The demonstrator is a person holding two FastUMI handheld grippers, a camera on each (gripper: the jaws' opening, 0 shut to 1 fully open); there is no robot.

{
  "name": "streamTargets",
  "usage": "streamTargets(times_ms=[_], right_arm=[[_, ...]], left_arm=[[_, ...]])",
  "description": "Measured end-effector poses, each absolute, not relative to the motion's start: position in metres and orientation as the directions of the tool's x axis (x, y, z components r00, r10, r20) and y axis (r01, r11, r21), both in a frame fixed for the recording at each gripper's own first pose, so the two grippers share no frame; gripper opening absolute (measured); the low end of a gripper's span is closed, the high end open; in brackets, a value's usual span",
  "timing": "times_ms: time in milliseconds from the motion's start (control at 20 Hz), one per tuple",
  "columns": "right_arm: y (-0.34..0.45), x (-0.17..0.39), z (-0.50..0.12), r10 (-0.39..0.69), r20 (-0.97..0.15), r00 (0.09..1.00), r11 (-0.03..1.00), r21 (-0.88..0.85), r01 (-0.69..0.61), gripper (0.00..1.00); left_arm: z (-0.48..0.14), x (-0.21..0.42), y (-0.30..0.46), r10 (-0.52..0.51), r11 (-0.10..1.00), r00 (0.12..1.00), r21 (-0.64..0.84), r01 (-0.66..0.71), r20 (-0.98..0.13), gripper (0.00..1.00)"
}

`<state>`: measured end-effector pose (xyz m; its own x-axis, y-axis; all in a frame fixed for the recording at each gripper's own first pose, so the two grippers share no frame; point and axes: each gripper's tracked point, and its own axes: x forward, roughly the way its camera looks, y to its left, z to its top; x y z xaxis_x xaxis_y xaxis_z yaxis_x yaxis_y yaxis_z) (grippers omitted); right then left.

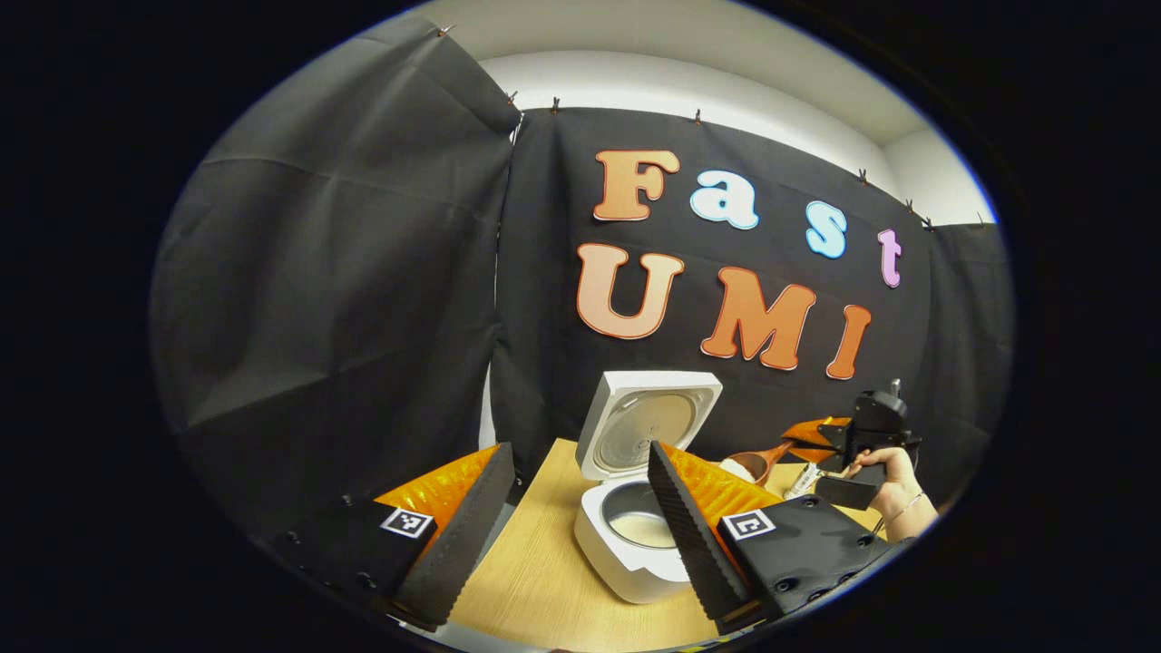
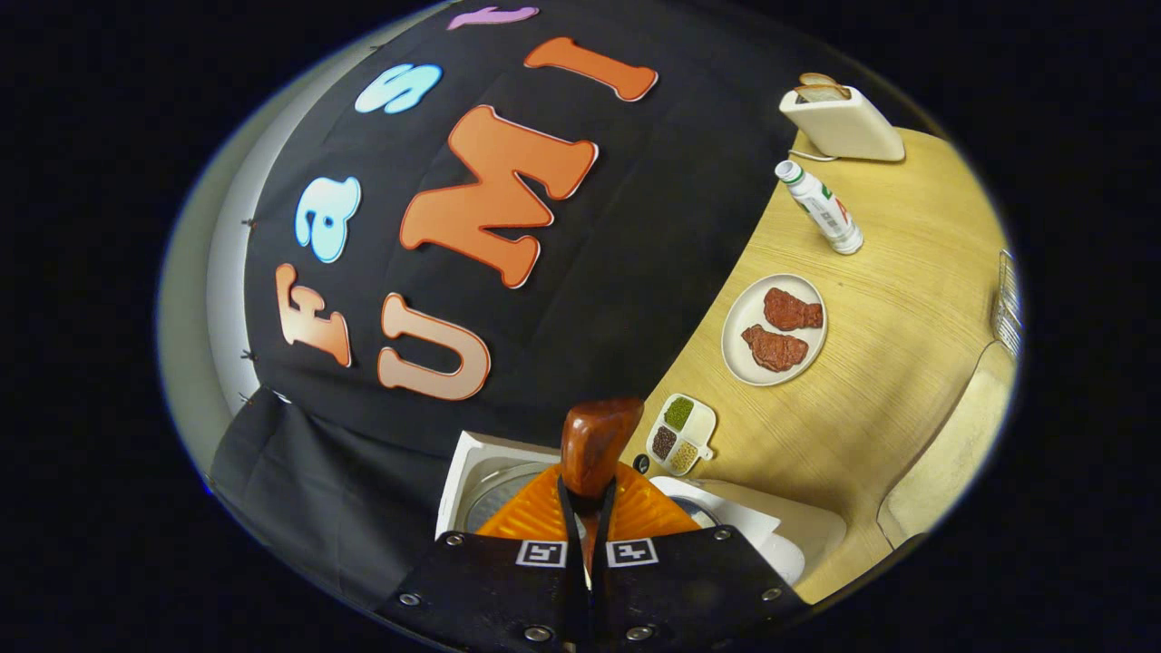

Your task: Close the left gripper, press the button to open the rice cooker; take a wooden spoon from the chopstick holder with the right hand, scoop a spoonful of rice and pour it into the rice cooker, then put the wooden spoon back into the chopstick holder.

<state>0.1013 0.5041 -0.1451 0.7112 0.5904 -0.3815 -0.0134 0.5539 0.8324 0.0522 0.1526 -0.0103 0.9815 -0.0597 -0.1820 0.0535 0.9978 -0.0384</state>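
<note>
The white rice cooker (image 1: 635,544) stands on the wooden table (image 1: 535,562) with its lid (image 1: 648,422) raised and its inner pot showing. My left gripper (image 1: 576,535) is open, one finger on each side of the cooker, holding nothing. To the cooker's right a hand holds my right gripper (image 1: 862,444), shut on the wooden spoon (image 1: 757,464), with something white at the bowl. The right gripper view is rolled sideways: my right gripper (image 2: 588,494) clamps the spoon (image 2: 594,444), its brown bowl over the cooker's lid (image 2: 481,485).
In the right gripper view the table (image 2: 889,299) carries a small divided dish (image 2: 682,433), a plate (image 2: 739,317) with two meat pieces, a lying bottle (image 2: 821,207), a toaster (image 2: 843,122) and a wire rack (image 2: 1005,304) at the edge.
</note>
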Motion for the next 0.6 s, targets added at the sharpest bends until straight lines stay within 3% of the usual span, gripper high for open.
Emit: streamTargets(times_ms=[600], right_arm=[[0.528, 0.105, -0.142, 0.545, -0.376, 0.749, 0.707, 0.687, -0.169, 0.02]], left_arm=[[-0.002, 0.054, 0.158, -0.090, 0.996, 0.984, -0.033, 0.086, -0.151, 1.00]])
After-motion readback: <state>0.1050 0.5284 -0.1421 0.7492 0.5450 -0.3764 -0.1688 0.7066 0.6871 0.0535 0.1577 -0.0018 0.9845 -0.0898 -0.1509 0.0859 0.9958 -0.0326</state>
